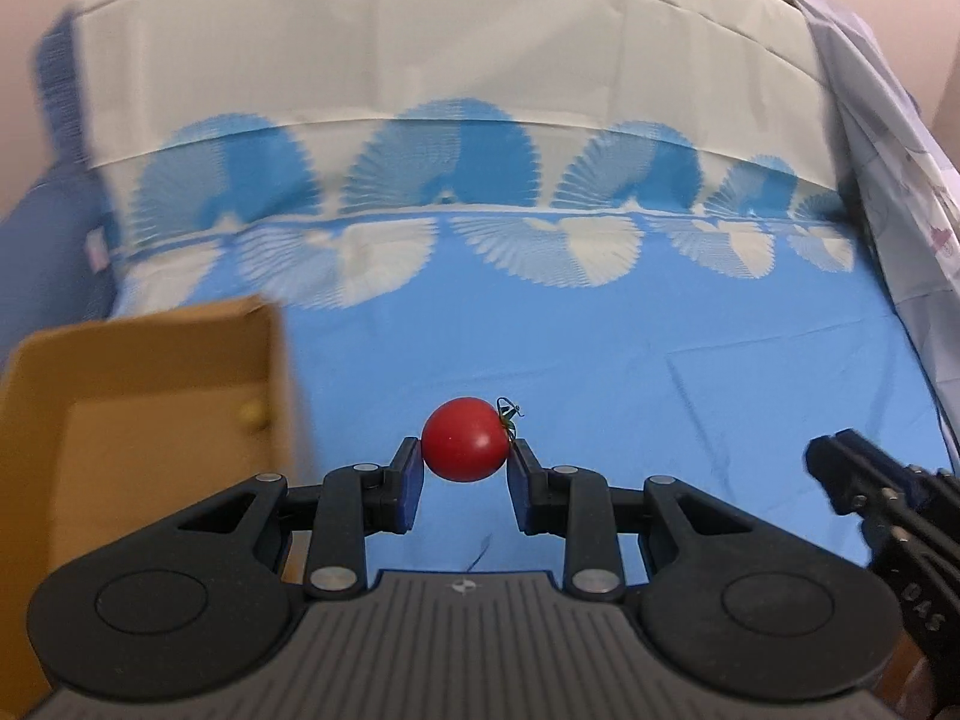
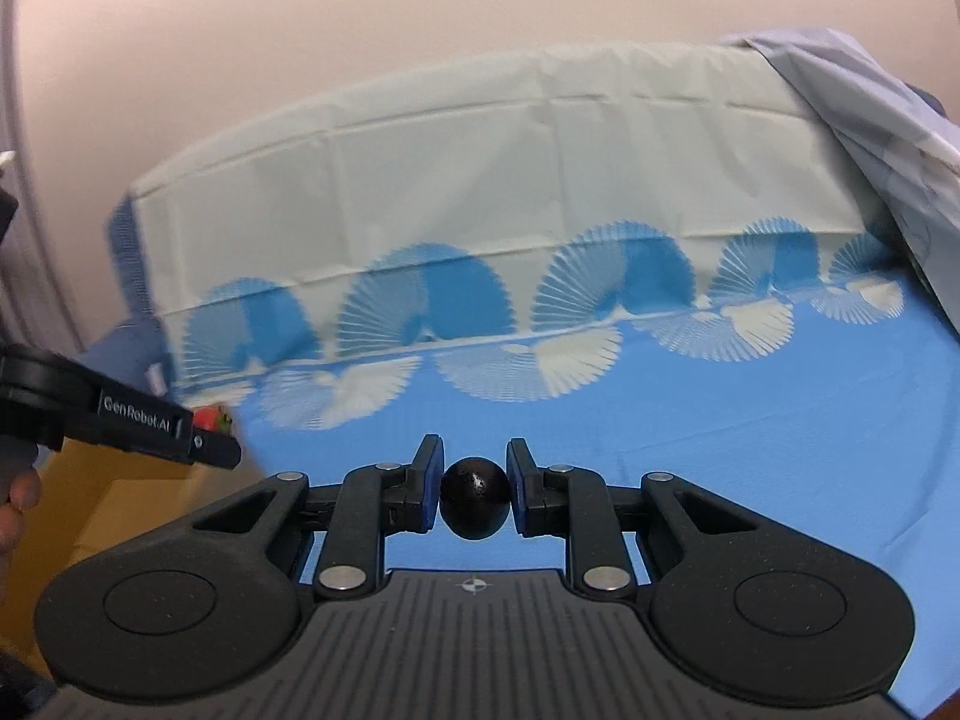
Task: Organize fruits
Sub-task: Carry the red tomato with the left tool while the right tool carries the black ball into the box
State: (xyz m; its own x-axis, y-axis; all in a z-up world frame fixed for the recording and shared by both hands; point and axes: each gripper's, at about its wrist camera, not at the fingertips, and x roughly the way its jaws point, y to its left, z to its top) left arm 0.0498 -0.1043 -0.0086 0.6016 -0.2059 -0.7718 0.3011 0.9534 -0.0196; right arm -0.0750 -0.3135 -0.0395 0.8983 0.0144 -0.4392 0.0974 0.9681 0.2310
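Your left claw (image 1: 463,468) clenched the red tomato (image 1: 465,439) centre-frame, beside the cardboard box (image 1: 144,372) at lower left, likely its destination; your right claw (image 2: 474,495) gripped a dark fruit (image 2: 474,498) centre-frame, awaiting its turn.

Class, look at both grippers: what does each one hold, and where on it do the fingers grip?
Left gripper: small red tomato, pinched at its two sides, stem end rightward. Right gripper: small round dark fruit, gripped across its middle.

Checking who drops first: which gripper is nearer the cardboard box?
Left. The left gripper, holding the tomato, is right beside the cardboard box; the right gripper, holding a dark fruit, sits farther right.
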